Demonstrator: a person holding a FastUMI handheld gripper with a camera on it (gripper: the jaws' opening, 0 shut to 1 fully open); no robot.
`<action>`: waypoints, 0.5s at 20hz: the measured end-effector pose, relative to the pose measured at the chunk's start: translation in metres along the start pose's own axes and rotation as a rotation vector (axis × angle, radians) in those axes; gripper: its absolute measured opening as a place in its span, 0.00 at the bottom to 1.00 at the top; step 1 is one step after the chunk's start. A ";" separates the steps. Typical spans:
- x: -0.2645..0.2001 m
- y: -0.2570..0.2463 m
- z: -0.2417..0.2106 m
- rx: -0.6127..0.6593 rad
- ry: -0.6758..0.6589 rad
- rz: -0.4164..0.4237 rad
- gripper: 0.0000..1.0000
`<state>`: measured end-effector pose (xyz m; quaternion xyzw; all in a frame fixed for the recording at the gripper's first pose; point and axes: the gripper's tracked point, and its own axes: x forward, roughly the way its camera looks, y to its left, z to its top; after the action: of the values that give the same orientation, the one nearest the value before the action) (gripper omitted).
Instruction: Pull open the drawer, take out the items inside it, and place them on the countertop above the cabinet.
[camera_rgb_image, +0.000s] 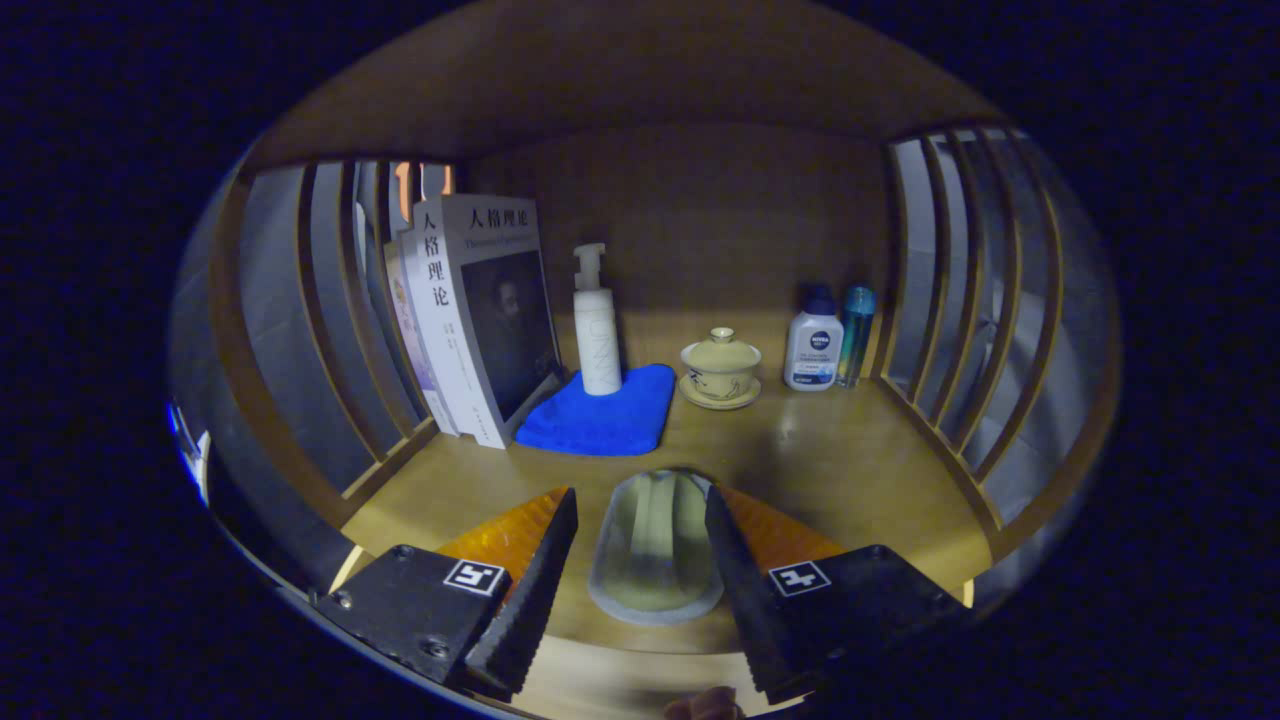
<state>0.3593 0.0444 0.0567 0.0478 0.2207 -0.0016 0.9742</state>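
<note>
Books (470, 320): upright at ten o'clock, leaning on slats. Pump bottle (597, 325) on blue cloth (600, 420). Lidded cup (720, 368). Two bottles (825, 340) at two o'clock. Claw (641, 545): clamped on pale tube (655, 545), lowered to worktop (850, 460) for placing.

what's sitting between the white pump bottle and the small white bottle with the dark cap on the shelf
In the gripper view, a lidded tea cup on a saucer stands between the pump bottle and the small white bottle, on bare wood.
</note>
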 end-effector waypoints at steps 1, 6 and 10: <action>-0.006 -0.002 0.000 0.008 -0.019 0.004 0.84; -0.051 0.001 0.001 0.033 -0.143 0.025 0.87; -0.110 0.012 0.002 -0.009 -0.269 0.032 0.88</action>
<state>0.2609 0.0538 0.1066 0.0465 0.0875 0.0084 0.9950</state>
